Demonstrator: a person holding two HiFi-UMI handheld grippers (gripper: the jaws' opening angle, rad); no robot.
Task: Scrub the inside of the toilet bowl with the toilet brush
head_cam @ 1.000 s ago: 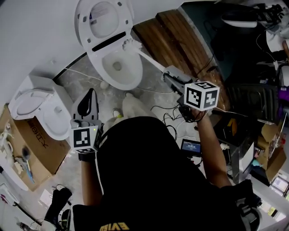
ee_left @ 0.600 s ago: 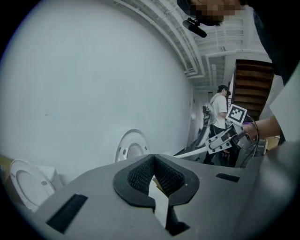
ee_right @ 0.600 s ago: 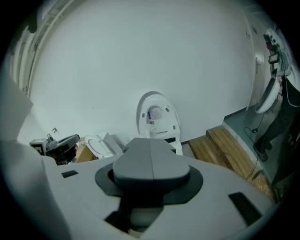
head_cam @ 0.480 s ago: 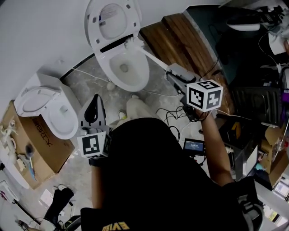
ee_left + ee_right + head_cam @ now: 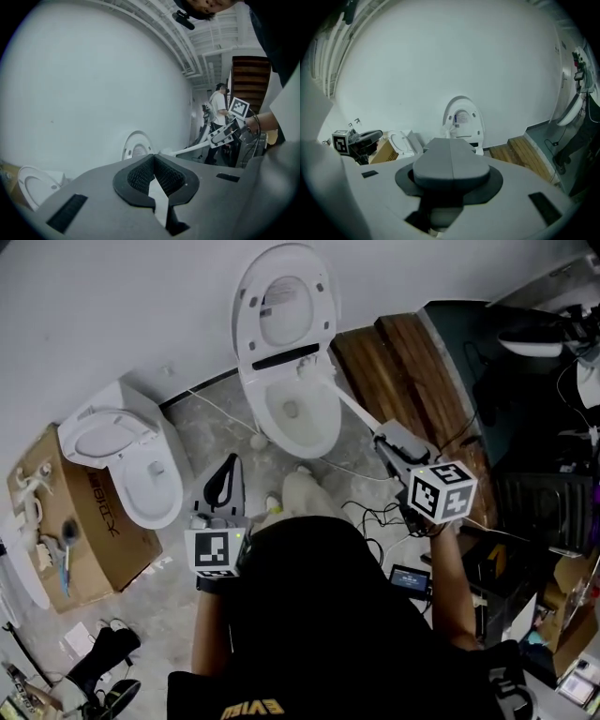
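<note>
I see a spare toilet (image 5: 127, 465) at left, w/ a cardboard box (image 5: 80, 535) touching it. Grey marble floor (image 5: 202, 437), white wall (image 5: 112, 315) behind. Wood planks (image 5: 403, 381) at right. Cables (image 5: 375, 514) loose on floor nr a small lit screen (image 5: 411, 580). Black shoes (image 5: 103, 662) bottom left. Another person (image 5: 218, 110) stands in bkgd.

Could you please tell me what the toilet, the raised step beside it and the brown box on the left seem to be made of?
The toilet looks like glazed ceramic: plain white, smooth, with rounded edges.
The step looks like wood: brown planks with visible seams and streaky grain, possibly varnished.
The box looks like cardboard: matte tan, with printed lettering and creased edges.
</note>
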